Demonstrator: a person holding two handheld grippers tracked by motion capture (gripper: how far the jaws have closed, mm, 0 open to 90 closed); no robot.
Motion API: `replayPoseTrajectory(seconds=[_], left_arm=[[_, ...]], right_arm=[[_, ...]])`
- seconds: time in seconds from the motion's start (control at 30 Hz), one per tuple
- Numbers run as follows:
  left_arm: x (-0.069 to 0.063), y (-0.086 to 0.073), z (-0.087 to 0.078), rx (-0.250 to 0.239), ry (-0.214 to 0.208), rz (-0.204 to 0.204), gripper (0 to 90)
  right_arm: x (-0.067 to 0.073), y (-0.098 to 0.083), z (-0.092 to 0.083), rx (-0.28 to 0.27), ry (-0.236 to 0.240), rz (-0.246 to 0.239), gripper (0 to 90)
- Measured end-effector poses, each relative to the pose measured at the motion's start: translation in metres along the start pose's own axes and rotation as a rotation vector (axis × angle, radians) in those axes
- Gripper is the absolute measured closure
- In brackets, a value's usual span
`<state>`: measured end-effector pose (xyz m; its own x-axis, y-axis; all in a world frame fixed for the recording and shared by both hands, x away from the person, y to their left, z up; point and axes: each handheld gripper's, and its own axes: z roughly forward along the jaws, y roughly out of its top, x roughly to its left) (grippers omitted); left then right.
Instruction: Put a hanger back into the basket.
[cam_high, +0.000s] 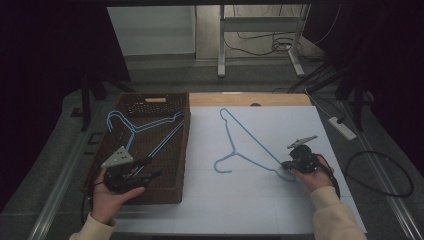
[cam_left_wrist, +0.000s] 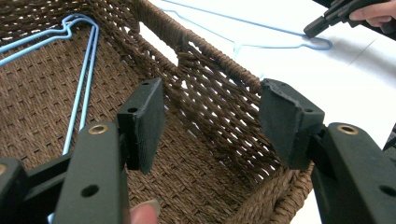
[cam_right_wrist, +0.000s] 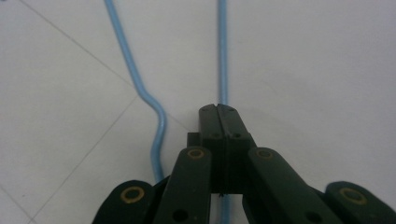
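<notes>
The right gripper has its jaws pressed together on the wire of a blue hanger, which lies flat on the white table; in the right gripper view the wire runs straight out from between the closed jaws. The left gripper hovers over the near end of the brown wicker basket, jaws wide apart and holding nothing. Two more blue hangers lie inside the basket.
</notes>
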<state>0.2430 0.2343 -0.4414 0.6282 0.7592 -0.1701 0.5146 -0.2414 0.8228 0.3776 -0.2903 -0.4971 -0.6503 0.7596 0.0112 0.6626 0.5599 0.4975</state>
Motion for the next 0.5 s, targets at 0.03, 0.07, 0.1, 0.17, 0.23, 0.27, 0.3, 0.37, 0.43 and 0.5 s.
replayPoseTrajectory(seconds=[0.03, 0.07, 0.1, 0.17, 0.23, 0.27, 0.3, 0.37, 0.43, 0.5], left_arm=[[0.000, 0.000, 0.000, 0.000, 0.000, 0.000, 40.9], [0.001, 0.000, 0.000, 0.000, 0.001, -0.001, 40.9], [0.001, 0.000, 0.000, 0.000, 0.001, -0.001, 40.9], [0.001, 0.000, 0.000, -0.001, 0.002, -0.002, 40.9], [0.001, 0.000, -0.001, -0.002, 0.002, -0.002, 40.9], [0.001, 0.000, -0.001, -0.002, 0.002, -0.002, 40.9], [0.001, 0.000, -0.001, -0.003, 0.002, -0.002, 40.9], [0.001, 0.000, -0.001, -0.003, 0.003, -0.003, 40.9], [0.001, 0.000, -0.001, -0.002, 0.003, -0.004, 40.9], [0.002, 0.000, -0.001, -0.004, 0.003, -0.005, 40.9]], right_arm=[[0.001, 0.000, 0.001, 0.007, 0.000, -0.007, 89.5], [0.003, 0.000, 0.002, 0.018, 0.001, -0.013, 89.4], [0.004, 0.000, 0.003, 0.020, -0.002, -0.023, 89.5], [0.005, -0.001, 0.002, 0.023, 0.008, -0.020, 89.5], [0.007, -0.002, 0.001, 0.024, 0.016, -0.030, 89.5], [0.009, -0.002, 0.000, 0.027, 0.018, -0.035, 89.5], [0.011, -0.003, 0.000, 0.028, 0.025, -0.036, 89.5], [0.017, -0.005, -0.002, 0.032, 0.039, -0.053, 89.5], [0.020, -0.007, -0.003, 0.033, 0.044, -0.053, 89.5], [0.022, -0.009, -0.004, 0.032, 0.066, -0.043, 89.6]])
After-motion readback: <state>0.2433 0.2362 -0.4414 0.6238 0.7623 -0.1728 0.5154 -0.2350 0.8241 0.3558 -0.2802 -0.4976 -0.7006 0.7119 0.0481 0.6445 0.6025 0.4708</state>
